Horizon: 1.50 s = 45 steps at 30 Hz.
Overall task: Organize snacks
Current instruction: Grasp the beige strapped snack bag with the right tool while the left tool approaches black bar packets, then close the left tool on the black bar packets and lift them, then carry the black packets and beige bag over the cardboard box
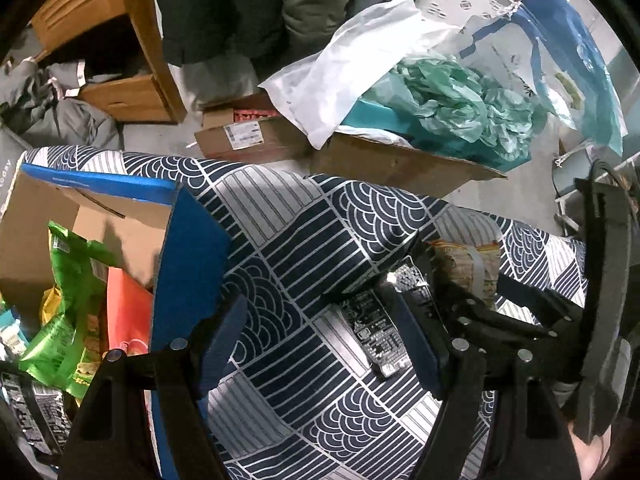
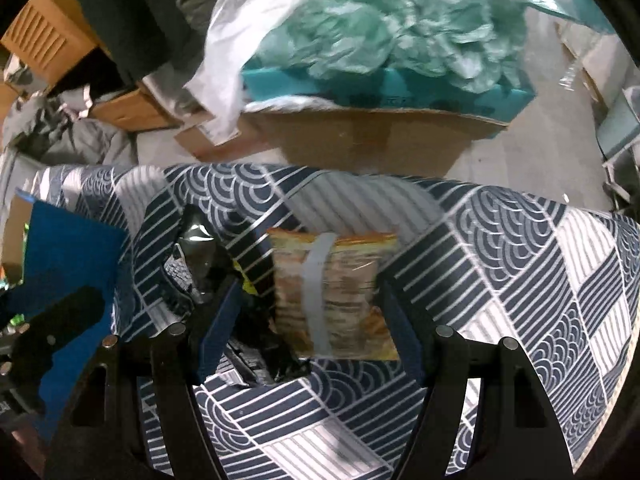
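On the desk, under a navy-and-white wave-patterned cloth (image 1: 288, 240), the sorting looks partly done. In the left wrist view, a blue cardboard box (image 1: 192, 248) stands at the left, already holding a green snack bag (image 1: 68, 304), an orange packet (image 1: 128, 316) and other wrappers. A black-and-silver packet (image 1: 376, 328) lies flat on the cloth between the fingers of the left gripper (image 1: 320, 344), which stand released with nothing pressed. Just beyond it, an orange-yellow snack bag (image 1: 472, 268) waits, with the right gripper's frame hanging over it.

In the right wrist view, that orange-yellow snack bag (image 2: 336, 300) lies between the fingers of the right gripper (image 2: 312, 328), which are spread apart; I judge them not gripping, though blur hides any contact. The black-and-silver packet (image 2: 200, 264) sits just beside it at the left. So at least these two snacks remain to go into the box.

Beyond the desk edge, on a grey floor, are a cardboard carton (image 2: 360, 136) stuffed with crumpled teal plastic, white bags, wooden furniture and heaped grey clothes.
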Each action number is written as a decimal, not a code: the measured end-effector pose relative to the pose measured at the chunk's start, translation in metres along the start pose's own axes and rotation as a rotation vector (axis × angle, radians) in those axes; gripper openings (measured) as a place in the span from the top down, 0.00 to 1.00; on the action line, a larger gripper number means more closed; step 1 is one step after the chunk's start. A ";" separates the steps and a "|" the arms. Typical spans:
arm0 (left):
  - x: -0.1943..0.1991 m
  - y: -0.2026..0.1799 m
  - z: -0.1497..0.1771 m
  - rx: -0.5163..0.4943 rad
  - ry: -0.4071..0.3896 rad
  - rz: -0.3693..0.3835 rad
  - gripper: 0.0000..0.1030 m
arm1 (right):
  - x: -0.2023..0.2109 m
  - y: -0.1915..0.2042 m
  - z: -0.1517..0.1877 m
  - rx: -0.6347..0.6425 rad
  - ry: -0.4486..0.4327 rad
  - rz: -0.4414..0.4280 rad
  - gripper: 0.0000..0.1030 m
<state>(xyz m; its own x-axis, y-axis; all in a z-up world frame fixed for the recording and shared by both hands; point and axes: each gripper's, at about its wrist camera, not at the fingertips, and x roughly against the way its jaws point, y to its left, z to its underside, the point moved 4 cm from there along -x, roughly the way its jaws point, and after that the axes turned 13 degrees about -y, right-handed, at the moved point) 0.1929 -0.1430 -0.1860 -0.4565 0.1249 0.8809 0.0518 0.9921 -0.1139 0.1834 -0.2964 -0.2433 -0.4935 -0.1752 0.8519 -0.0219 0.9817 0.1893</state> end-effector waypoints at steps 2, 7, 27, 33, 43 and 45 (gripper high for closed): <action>-0.003 0.003 0.002 0.006 0.009 -0.002 0.25 | -0.006 0.002 0.002 0.013 0.011 0.015 0.30; -0.008 0.002 0.006 0.019 0.027 -0.004 0.24 | -0.020 -0.003 0.010 0.013 0.062 0.047 0.34; -0.041 -0.057 0.046 -0.002 0.079 0.008 0.21 | 0.021 -0.074 0.034 -0.116 0.013 0.080 0.58; -0.059 -0.062 0.048 0.054 0.106 -0.004 0.14 | 0.029 -0.081 0.039 -0.116 0.003 0.073 0.58; -0.067 -0.067 0.050 -0.019 0.084 -0.038 0.30 | 0.032 -0.082 0.042 -0.120 0.000 0.070 0.58; -0.066 -0.069 0.049 -0.041 0.080 -0.027 0.34 | 0.031 -0.080 0.042 -0.121 0.000 0.065 0.58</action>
<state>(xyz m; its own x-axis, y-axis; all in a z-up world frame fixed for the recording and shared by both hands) 0.1757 -0.2195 -0.2588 -0.3857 0.0965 0.9176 0.0776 0.9944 -0.0719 0.1331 -0.3771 -0.2523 -0.4904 -0.1117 0.8643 0.1147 0.9748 0.1911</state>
